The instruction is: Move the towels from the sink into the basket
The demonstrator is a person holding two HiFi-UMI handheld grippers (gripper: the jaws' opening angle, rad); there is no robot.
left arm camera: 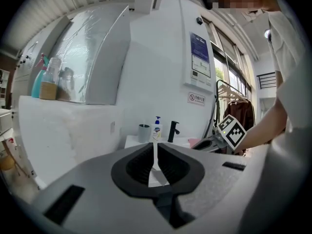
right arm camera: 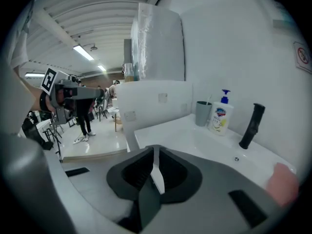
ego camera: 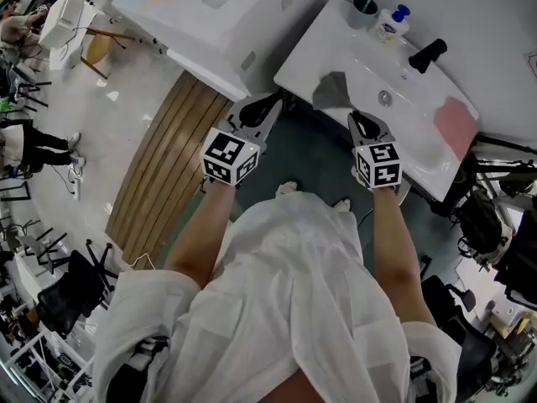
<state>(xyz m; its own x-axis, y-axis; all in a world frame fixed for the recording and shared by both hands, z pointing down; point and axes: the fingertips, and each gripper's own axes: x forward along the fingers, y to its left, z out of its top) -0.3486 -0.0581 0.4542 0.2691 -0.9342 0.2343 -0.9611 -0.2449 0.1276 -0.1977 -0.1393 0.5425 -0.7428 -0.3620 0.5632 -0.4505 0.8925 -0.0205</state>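
Holding left tongs [ego camera: 272, 101] and right tongs [ego camera: 361, 117] clenched, empty, near front edge of white sink [ego camera: 352, 42] containing grey towel [ego camera: 333, 91] and pink towel [ego camera: 456, 122].

White wall [ego camera: 503, 23], glossy floor [ego camera: 126, 116], slatted wooden platform [ego camera: 168, 166].

No print can be read: the wall poster [left arm camera: 198, 57], the small red-ringed sign [left arm camera: 196, 98] and the soap bottle [left arm camera: 156, 129] label are blurred.

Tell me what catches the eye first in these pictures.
Two shut, empty grippers with black-and-white marker cubes, the left gripper and right gripper, are held before a white sink. In it lie a grey towel toward the left end and a pink towel at the right end.
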